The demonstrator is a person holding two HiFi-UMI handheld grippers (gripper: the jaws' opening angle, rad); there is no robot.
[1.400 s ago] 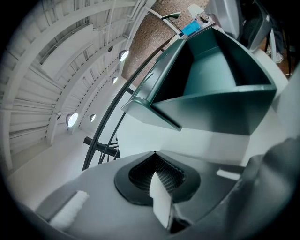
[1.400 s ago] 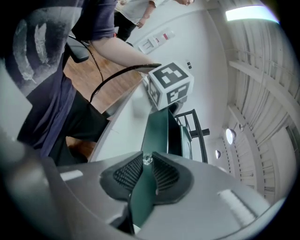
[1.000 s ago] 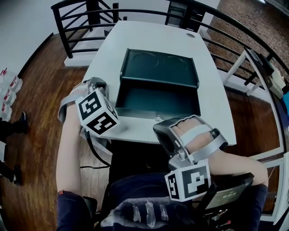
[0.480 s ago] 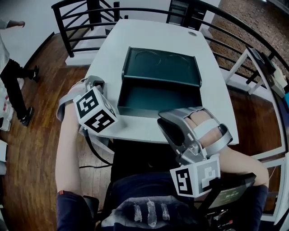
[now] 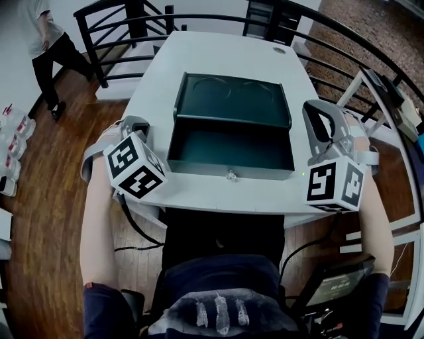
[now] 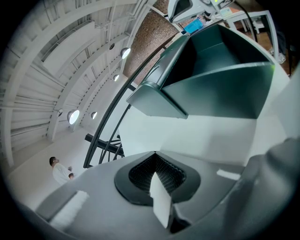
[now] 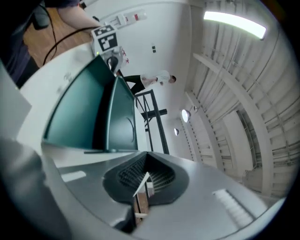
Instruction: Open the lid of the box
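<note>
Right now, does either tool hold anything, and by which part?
Nothing is held. The left tool and the right tool are both shut and empty, one on each side of the open box.

White table (image 5: 218,53) at centre frame on a brown wood floor (image 5: 53,198); black metal railing (image 5: 136,16) curves across the top and down the right. Brick wall (image 5: 358,20) upper right; a person (image 5: 50,43) stands upper left.

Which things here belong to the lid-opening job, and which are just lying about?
Job: dark green box; its lid, already folded back; left tongs and right tongs, both shut and empty.
Just about: white table; black railing; person on the floor beyond.
</note>
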